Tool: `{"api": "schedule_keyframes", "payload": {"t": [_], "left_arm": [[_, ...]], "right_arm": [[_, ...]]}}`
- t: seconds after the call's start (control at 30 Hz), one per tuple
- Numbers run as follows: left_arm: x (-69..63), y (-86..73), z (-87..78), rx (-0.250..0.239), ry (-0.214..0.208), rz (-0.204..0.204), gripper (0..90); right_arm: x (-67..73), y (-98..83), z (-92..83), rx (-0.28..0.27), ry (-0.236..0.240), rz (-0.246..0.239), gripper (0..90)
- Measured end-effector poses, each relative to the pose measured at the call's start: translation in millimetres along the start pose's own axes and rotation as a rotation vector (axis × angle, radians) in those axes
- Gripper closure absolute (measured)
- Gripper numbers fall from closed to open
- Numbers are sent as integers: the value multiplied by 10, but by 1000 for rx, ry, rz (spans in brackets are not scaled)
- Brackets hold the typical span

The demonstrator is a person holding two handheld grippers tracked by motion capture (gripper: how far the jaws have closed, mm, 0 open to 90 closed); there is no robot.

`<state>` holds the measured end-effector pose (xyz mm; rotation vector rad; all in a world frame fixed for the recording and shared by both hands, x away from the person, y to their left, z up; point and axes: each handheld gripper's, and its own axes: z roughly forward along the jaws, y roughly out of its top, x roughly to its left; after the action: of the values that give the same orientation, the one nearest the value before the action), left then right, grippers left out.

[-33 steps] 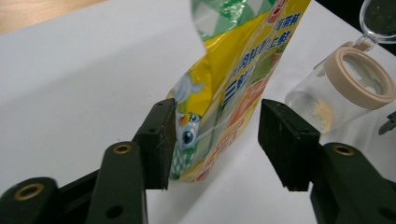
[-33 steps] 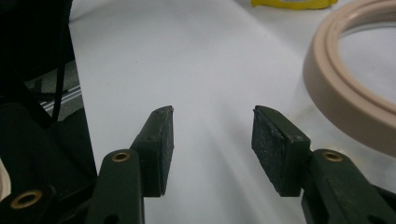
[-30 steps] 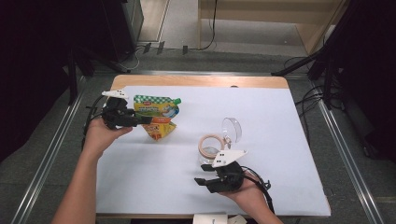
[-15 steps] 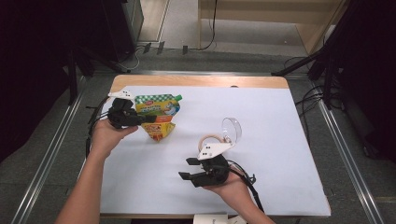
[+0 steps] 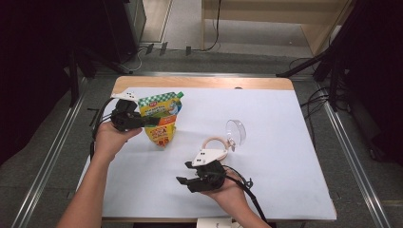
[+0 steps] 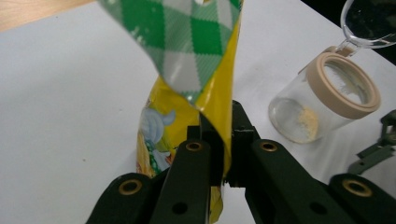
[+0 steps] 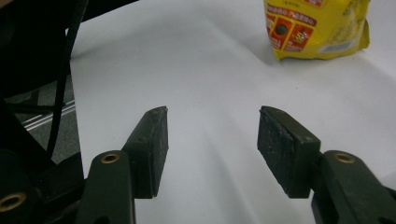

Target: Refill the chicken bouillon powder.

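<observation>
A yellow pouch (image 5: 161,124) with a green-checked top stands at the table's left. My left gripper (image 5: 150,121) has just been closing and is shut on the pouch's side edge (image 6: 218,116), pinched between the black pads. A small glass jar (image 5: 216,142) with a tan rim sits mid-table, its clear lid (image 5: 236,130) hinged open behind it. The left gripper view shows the jar (image 6: 322,100) to the right, with a little powder at its bottom. My right gripper (image 5: 184,172) is in front of the jar, pointing left. Its jaws (image 7: 212,140) have just been opening, with only bare sheet between them.
A white sheet (image 5: 285,156) covers the wooden table (image 5: 199,83). Cables trail off the table's left edge and from my right hand. In the right gripper view, the pouch's bottom (image 7: 317,28) lies ahead at the upper right.
My right hand has slid left along the front of the table, away from the jar. My left hand has stayed at the pouch.
</observation>
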<state>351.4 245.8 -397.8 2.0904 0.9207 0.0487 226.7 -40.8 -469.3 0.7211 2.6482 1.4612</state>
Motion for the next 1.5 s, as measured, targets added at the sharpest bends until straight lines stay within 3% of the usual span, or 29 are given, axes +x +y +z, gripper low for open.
{"api": "schedule_keyframes", "payload": {"t": [0.17, 0.43, 0.67, 0.87, 1.1, 1.2, 1.3, 1.5], "left_arm": [[-122, 66, -95, 18, -23, -4, 896], [-411, 195, -283, 25, -56, 34, 895], [-684, 260, -407, 36, -111, 70, 895], [-909, 301, -505, 29, -112, 118, 895], [-1109, 266, -595, 45, -171, 103, 895], [-1192, 241, -596, 61, -191, 111, 895], [-1248, 228, -598, 71, -216, 105, 895], [-1324, 239, -591, 72, -258, 93, 895]], "right_arm": [[-11, -54, 7, 5, -7, 3, 443], [-31, -95, 29, 4, -23, 15, 451], [-43, -101, 63, 9, -54, 22, 479], [-44, -84, 126, -9, -72, 29, 504], [-38, -53, 188, -24, -71, 69, 550], [-23, -42, 185, -46, -77, 64, 667], [-19, -47, 188, -77, -77, 65, 730], [-30, -80, 213, -93, -104, 59, 747]]}}
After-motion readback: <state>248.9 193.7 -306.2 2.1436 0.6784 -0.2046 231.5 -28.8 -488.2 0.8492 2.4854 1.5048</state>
